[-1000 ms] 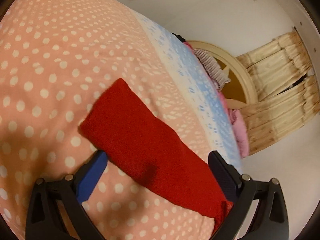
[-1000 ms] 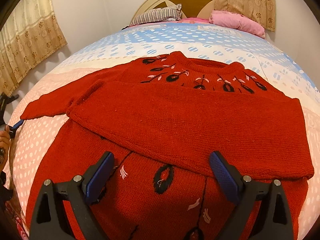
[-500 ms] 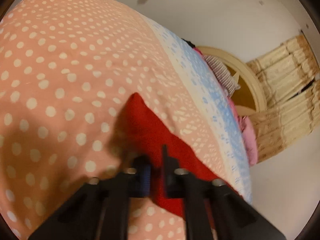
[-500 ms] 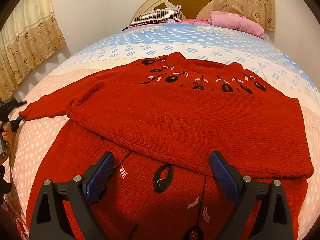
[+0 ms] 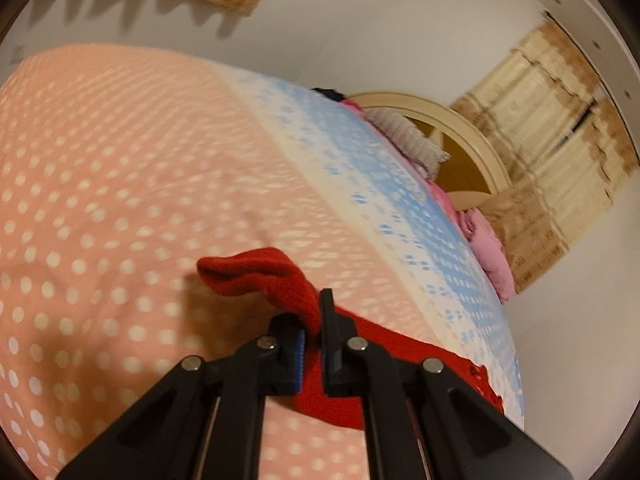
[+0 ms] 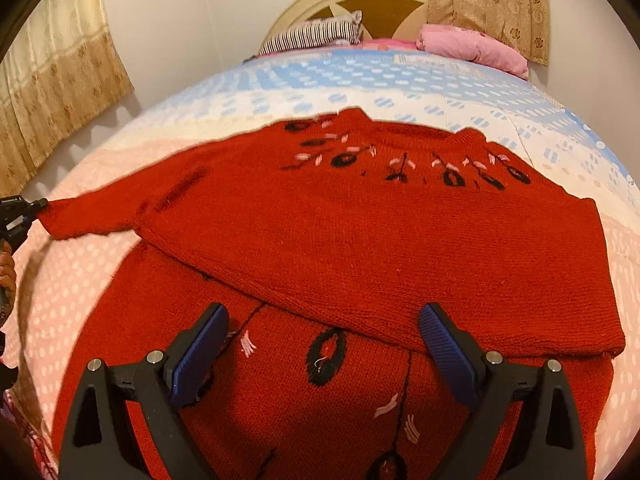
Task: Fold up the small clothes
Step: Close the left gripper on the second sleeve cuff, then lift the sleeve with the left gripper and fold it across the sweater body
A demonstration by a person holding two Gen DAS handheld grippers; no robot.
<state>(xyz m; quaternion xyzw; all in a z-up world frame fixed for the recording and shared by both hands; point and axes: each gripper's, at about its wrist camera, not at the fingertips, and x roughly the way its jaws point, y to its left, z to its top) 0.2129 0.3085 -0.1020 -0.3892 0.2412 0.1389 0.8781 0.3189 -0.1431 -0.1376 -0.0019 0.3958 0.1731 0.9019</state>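
Note:
A red knitted sweater (image 6: 360, 232) with black and pink embroidery lies spread on the bed, its right sleeve folded across the chest. Its left sleeve (image 6: 80, 212) stretches out to the left. My left gripper (image 5: 314, 334) is shut on that sleeve's cuff (image 5: 260, 276) and holds it lifted off the bedspread; the same gripper (image 6: 20, 212) shows at the left edge of the right wrist view, with a hand below it. Over the sweater's lower body hangs my right gripper (image 6: 324, 344), open, with nothing between its blue pads.
The bedspread (image 5: 100, 200) is pink with white dots, turning blue and white (image 6: 400, 80) toward the headboard (image 6: 360, 4). A striped pillow (image 6: 316, 34) and a pink pillow (image 6: 472, 46) lie at the head. Curtains (image 6: 52, 80) hang on the walls.
My left gripper shut on the sleeve's cuff and lifted it off the bedspread, pulling the sleeve taut to the left. The right gripper stayed where it was, still open.

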